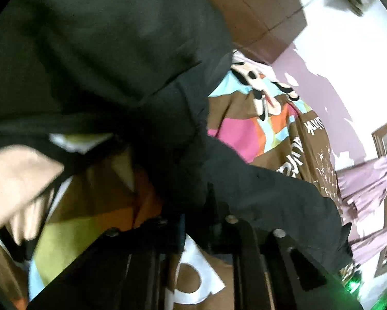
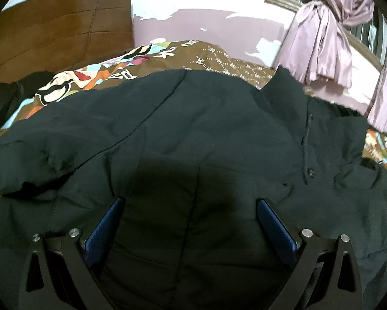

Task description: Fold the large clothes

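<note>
A large black padded jacket (image 2: 193, 134) lies spread over a bed with a brown patterned cover (image 2: 219, 54). My right gripper (image 2: 191, 206) is open just above the jacket's body, its blue pads (image 2: 105, 227) wide apart and empty. In the left wrist view the jacket (image 1: 103, 51) hangs lifted and fills the upper left. My left gripper (image 1: 206, 222) is shut on a fold of the black jacket fabric, which drapes over its fingers. The view is blurred.
A wooden headboard (image 2: 59, 28) stands at the back left. A pale purple curtain (image 2: 322, 38) hangs by a window at the right. More dark clothing (image 2: 2, 100) lies at the bed's left edge. A person's hand (image 1: 15, 180) shows at left.
</note>
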`<state>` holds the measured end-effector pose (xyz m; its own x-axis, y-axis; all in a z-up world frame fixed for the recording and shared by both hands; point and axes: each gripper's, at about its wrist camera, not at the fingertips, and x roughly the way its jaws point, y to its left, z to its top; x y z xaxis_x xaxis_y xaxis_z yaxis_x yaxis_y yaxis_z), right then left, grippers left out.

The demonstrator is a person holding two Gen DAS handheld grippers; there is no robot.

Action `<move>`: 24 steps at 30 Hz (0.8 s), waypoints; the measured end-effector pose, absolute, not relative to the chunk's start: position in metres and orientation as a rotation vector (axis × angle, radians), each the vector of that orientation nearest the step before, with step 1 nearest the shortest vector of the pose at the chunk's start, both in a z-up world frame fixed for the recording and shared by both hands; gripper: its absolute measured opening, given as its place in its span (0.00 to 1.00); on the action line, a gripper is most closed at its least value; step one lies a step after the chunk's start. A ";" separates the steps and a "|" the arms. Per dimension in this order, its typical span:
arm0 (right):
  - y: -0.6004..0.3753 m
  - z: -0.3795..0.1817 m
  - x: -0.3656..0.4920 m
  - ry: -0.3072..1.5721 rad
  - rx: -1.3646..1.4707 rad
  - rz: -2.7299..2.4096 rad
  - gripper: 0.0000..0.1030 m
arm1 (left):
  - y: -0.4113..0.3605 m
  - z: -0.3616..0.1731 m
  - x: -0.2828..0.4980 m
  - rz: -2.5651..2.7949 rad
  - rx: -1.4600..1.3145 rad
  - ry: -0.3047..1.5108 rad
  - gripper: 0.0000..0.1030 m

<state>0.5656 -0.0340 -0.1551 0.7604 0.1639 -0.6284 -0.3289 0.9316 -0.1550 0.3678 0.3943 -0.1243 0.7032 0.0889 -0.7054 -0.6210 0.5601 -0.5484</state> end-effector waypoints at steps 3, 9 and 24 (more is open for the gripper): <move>-0.033 -0.151 0.560 0.625 -0.286 0.247 1.00 | 0.379 -0.095 0.373 0.432 -0.739 0.611 0.05; -0.046 -0.129 0.543 0.546 -0.257 0.231 1.00 | 0.322 -0.030 0.383 0.289 -0.502 0.443 0.04; -0.207 -0.089 0.517 0.580 0.035 0.224 1.00 | 0.102 0.033 0.425 -0.222 -0.130 0.334 0.04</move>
